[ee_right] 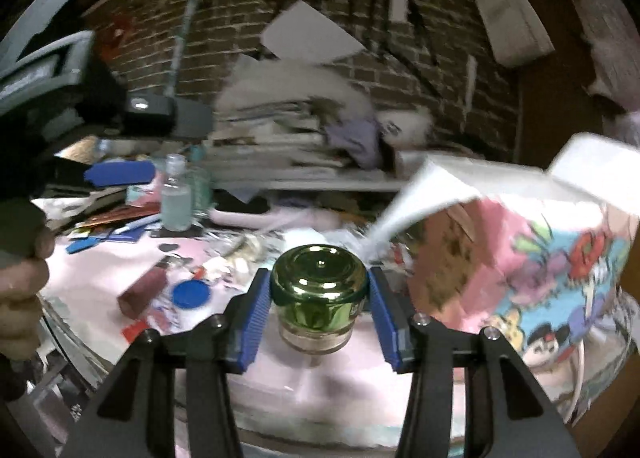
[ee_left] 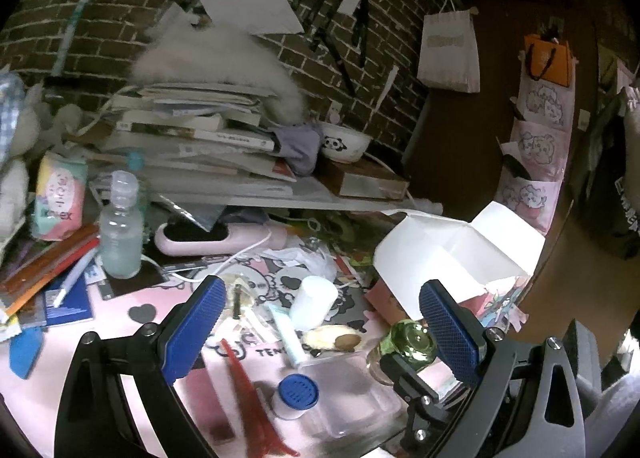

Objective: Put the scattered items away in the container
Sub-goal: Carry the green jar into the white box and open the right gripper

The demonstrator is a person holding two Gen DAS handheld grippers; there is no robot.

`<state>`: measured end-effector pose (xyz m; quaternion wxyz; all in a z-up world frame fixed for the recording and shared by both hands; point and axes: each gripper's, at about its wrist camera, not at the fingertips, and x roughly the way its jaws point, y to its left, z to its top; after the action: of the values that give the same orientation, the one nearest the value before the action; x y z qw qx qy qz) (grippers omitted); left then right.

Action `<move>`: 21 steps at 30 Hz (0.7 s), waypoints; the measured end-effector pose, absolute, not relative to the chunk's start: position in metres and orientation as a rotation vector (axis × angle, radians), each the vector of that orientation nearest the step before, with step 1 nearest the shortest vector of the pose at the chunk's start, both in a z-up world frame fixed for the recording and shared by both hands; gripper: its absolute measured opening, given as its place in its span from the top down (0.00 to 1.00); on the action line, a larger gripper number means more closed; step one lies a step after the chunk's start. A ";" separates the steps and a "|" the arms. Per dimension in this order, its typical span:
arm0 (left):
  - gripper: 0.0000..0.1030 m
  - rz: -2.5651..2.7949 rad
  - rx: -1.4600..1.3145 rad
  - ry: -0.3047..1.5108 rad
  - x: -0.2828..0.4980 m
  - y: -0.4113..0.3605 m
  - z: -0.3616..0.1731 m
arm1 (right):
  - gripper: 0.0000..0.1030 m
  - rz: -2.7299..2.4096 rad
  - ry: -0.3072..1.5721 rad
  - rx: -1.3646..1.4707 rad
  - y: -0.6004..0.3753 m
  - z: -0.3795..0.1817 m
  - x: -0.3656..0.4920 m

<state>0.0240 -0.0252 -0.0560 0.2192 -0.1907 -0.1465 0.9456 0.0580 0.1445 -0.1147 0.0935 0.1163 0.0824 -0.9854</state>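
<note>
1. The box point(ee_right: 532, 258), a cartoon-printed container with white flaps standing open, is seen at the right of the desk point(ee_right: 100, 258). In the right wrist view it lies just beside the right gripper point(ee_right: 319, 290), slightly further back. It is judged to be the drop target.

2. The desk is covered in clutter. A clear bottle point(ee_left: 120, 234), a red clip point(ee_left: 248, 390), a white tube point(ee_left: 314, 300) and a blue-capped pot point(ee_left: 296, 394) are left scattered.

3. The left gripper point(ee_left: 320, 318) is held above this clutter with its blue pads spread wide and nothing between them. It should be kept clear of the right gripper's path.

4. The jar point(ee_right: 319, 290), green glass with a gold cap, is gripped in the right gripper. Both pads are pressed against the cap's sides, not the glass body, and the jar is carried upright above the pink mat.

5. A grip on the cap alone is judged less secure, so the transfer should be made slowly and level.

6. The near flap leans over the box mouth. The jar should be lifted over it, lowered well inside, and only then released.
</note>
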 end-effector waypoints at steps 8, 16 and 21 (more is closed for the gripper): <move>0.06 2.653 -0.512 -0.443 0.034 -0.046 -0.058 | 0.56 -2.844 0.272 0.260 0.125 -0.092 0.058; 0.06 2.655 -0.505 -0.449 0.036 -0.051 -0.057 | 0.56 -2.922 0.260 0.256 0.160 -0.041 0.038; 0.06 2.643 -0.511 -0.446 0.034 -0.048 -0.057 | 0.56 -3.092 0.280 0.317 0.208 -0.012 0.012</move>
<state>0.0341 -0.0484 -0.0571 0.2052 -0.1832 -0.1602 0.9480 0.0116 0.2078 -0.0118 0.0104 0.1016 0.0898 -0.9907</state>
